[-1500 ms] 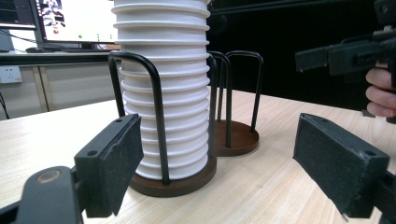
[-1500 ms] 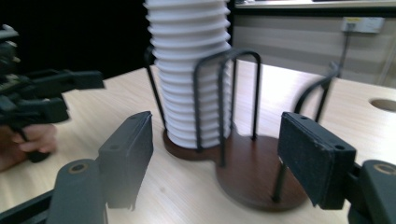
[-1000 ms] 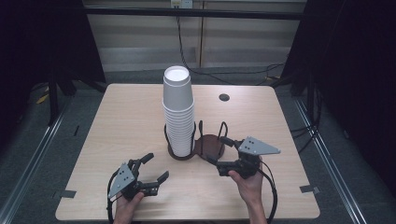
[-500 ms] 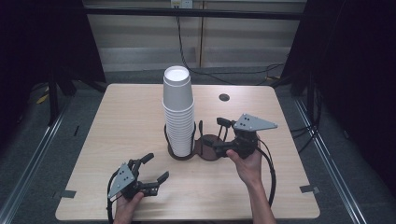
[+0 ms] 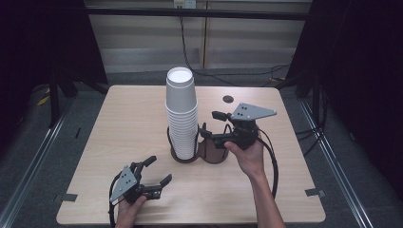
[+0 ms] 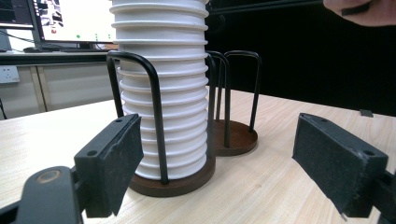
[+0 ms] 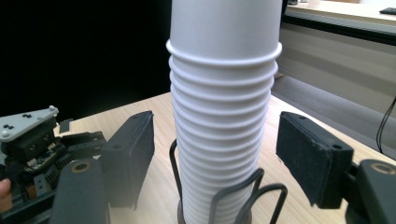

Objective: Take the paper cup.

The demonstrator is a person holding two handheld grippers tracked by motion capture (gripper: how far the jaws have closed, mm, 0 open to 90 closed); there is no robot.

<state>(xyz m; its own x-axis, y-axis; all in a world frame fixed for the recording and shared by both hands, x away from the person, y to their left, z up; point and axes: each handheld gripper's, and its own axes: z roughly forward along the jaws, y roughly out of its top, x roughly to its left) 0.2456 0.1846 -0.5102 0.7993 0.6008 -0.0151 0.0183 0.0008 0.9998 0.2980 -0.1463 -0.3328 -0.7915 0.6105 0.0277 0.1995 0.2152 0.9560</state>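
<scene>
We saw the right gripper (image 5: 215, 127), jaws apart and empty, facing the upright cup stack (image 5: 182, 114) just to its left in the wire holder (image 5: 186, 154). Stack's long axis ran vertical. Left gripper (image 5: 157, 172) sat farther off near the table edge (image 5: 190, 219), also apart. The holder's wire loops (image 7: 252, 191) could block a low grab.
</scene>
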